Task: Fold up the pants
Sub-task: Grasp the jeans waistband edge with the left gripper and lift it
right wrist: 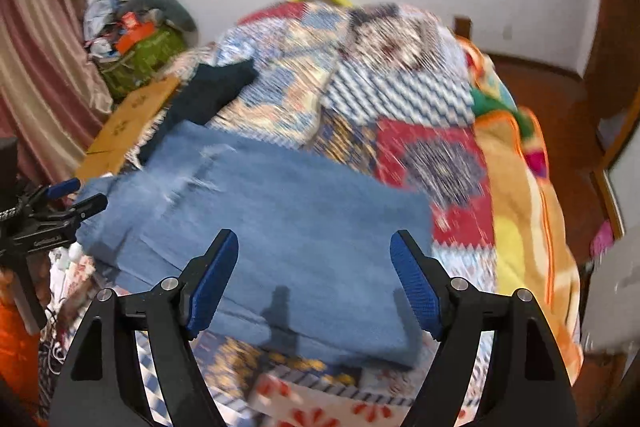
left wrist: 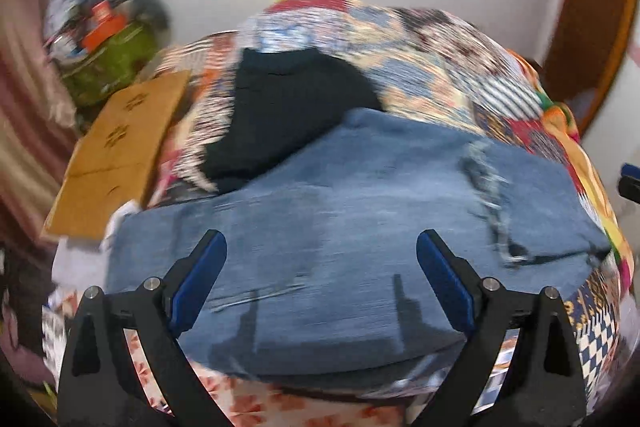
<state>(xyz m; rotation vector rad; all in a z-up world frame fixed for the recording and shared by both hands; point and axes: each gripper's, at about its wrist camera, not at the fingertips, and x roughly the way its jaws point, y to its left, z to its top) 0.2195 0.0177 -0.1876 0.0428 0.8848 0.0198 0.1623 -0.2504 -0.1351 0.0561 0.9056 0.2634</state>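
Blue denim jeans: lying folded into a broad flat rectangle on the patchwork quilt of a bed, at its near edge. The long axis is running across the bed, side to side in both wrist views. A frayed, ripped patch is showing toward the right end in the left wrist view.

Left gripper: hovering above the near half of the jeans, its blue-padded fingers spread wide, gripping nothing.

Right gripper: likewise gaping wide over the jeans, nothing between its pads; the left gripper is also showing at the left edge of this view.

Dark garment: lying beyond the jeans, partly under their far edge.

Flat cardboard piece: sitting at the bed's left edge.

Orange blanket: draping over the bed's right edge.

Both views are motion-blurred.
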